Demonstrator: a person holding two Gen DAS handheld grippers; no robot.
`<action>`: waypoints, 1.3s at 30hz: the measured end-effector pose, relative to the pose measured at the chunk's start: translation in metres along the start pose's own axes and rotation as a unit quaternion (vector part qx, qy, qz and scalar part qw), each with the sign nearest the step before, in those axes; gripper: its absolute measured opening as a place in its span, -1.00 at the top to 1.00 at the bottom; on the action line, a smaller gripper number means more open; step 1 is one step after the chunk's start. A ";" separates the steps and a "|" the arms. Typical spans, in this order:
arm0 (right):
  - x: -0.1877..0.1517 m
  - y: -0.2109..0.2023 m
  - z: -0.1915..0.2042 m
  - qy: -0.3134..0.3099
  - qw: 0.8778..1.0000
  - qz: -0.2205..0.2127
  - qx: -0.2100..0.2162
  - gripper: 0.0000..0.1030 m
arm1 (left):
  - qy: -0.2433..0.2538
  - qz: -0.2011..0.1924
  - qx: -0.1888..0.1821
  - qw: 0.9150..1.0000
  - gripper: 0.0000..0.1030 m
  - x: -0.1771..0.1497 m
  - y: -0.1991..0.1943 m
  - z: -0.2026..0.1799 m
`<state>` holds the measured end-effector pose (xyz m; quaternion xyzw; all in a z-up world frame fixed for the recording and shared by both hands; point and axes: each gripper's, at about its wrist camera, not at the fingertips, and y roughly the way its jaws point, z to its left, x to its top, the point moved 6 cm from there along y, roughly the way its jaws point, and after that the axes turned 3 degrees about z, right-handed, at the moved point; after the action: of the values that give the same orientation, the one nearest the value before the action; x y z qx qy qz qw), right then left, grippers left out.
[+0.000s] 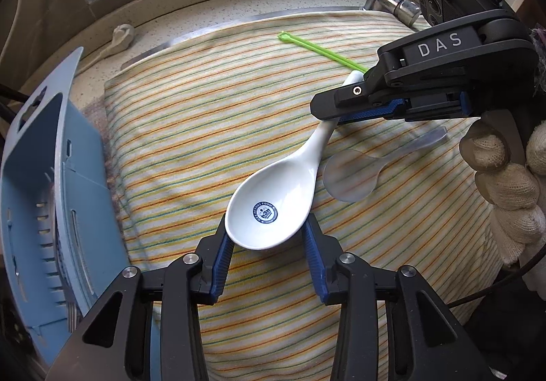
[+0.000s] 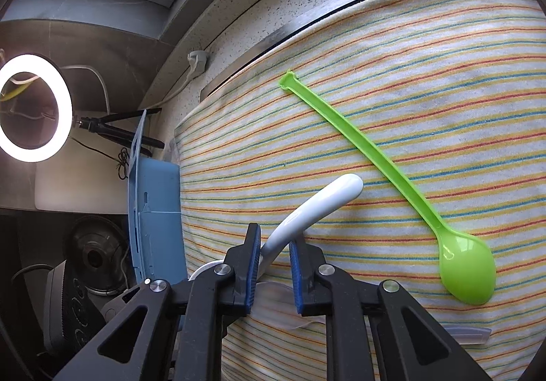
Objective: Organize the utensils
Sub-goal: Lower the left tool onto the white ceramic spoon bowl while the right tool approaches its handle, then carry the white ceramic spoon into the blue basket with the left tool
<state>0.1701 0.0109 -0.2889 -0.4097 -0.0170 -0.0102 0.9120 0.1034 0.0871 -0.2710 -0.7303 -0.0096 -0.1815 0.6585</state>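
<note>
Two grippers bracket one white ceramic spoon on the striped cloth.

Risk, judged:
- Glazed ceramic is slick. The left gripper has its pads at the rounded sides of the bowl; a squeeze there could push the bowl out of the jaws.
- If the two hands lift unevenly, the spoon may twist or drop back onto the cloth.
- A clear plastic spoon lies just beside the white spoon and could be dragged along.

Position and state:
- Left gripper: jaws partly closed around the bowl; firm contact cannot be confirmed.
- Right gripper: jaws narrowed onto the handle, apparently clamping it.
- Green spoon lies beyond the white spoon's handle tip, apart from it.
- Blue utensil holder stands beside the bowl end, off the cloth edge.
</note>
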 end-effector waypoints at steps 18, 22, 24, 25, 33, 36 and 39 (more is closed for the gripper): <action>-0.003 -0.022 0.042 -0.037 0.999 -0.020 0.028 0.77 | -0.036 -0.057 0.003 0.998 0.28 -0.017 -0.047 0.010; -0.007 -0.025 0.060 -0.053 0.998 -0.022 0.035 0.78 | -0.046 -0.074 0.008 0.996 0.28 -0.026 -0.063 0.016; -0.009 -0.027 0.070 -0.061 0.997 -0.023 0.039 0.78 | -0.052 -0.083 0.009 0.995 0.28 -0.032 -0.072 0.020; -0.010 -0.027 0.075 -0.064 0.997 -0.022 0.041 0.78 | -0.055 -0.087 0.010 0.995 0.28 -0.035 -0.077 0.020; -0.019 -0.027 0.111 -0.098 0.994 -0.021 0.051 0.79 | -0.078 -0.115 0.016 0.990 0.28 -0.047 -0.102 0.038; -0.023 -0.024 0.123 -0.110 0.992 -0.017 0.054 0.79 | -0.088 -0.122 0.019 0.988 0.28 -0.054 -0.109 0.047; -0.025 -0.018 0.135 -0.119 0.991 -0.012 0.055 0.80 | -0.100 -0.126 0.020 0.987 0.28 -0.062 -0.112 0.057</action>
<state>0.1413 0.1002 -0.1864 -0.3565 -0.1309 0.0289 0.9246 0.0318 0.1709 -0.1846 -0.7240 -0.1711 -0.1891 0.6409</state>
